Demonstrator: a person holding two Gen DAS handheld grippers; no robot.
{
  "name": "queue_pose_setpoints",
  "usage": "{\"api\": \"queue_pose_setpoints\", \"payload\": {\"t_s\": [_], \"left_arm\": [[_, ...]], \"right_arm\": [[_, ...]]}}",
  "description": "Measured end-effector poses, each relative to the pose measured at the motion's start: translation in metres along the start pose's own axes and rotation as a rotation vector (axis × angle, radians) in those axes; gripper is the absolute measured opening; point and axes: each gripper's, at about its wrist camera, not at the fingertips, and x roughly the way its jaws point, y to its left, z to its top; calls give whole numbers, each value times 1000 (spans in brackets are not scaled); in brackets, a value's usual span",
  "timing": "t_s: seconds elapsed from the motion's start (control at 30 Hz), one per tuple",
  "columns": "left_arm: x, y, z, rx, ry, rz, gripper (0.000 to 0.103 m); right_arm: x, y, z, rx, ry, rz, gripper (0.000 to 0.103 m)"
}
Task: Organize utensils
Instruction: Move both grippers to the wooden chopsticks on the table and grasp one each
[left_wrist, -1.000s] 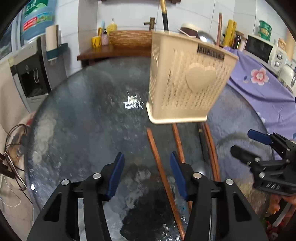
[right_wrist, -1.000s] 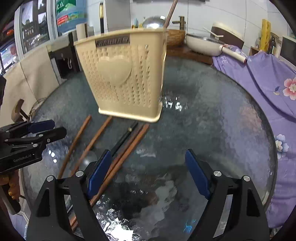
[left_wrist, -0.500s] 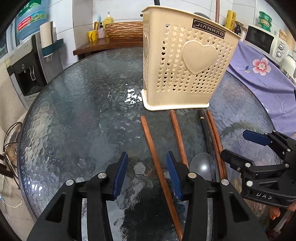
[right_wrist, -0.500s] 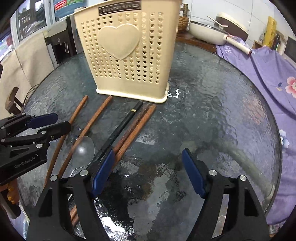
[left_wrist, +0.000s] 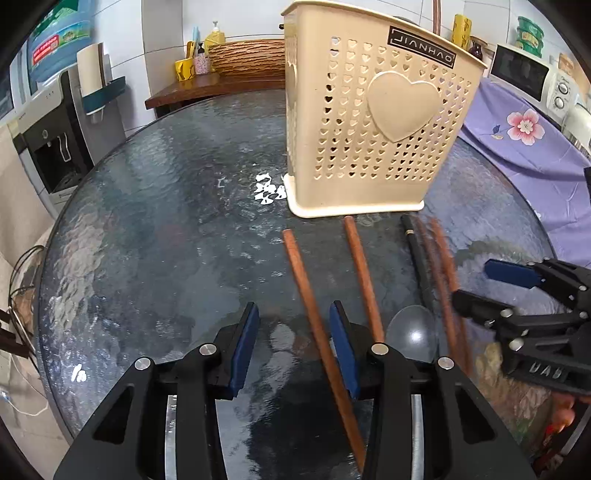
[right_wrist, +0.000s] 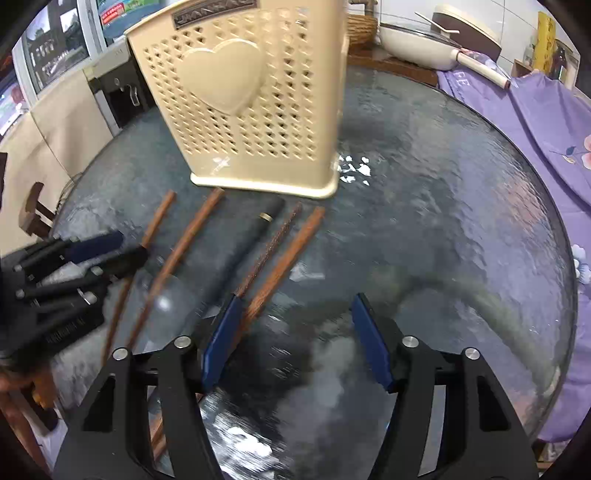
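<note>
chopsticks (left_wrist: 439, 273) blurred, spoon (left_wrist: 412, 332) handle perhaps hidden

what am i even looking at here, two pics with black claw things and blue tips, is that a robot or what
No robot: a person holds a two-finger gripper in each hand, and each gripper carries a wide-angle camera looking along its fingers. One picture comes from the left gripper, the other from the right gripper; each also glimpses the other at its edge. Both hover over a round glass table. On it stand a cream utensil holder with heart-shaped holes and, lying loose in front, brown chopsticks, a black chopstick and a spoon. Both grippers' jaws have just been closing, yet neither presses on anything; nothing is held.
</note>
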Motion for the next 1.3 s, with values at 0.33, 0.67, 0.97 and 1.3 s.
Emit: {"api": "queue_pose_setpoints", "payload": {"t_s": [0.33,0.67,0.97,1.3], "left_arm": [[2,5,6,-19,15,-17,39],[15,-2,23,-17,27,9,29],[27,-11,39,17,33,9,10],[27,-15,37,38,35,5,9]], "right_arm": [[-5,-27,0,102,11,16,49],[12,-14,23,110,8,-32,29],[24,-4,40,82,10,-27,13],[24,7,41,19,26,-38,12]]}}
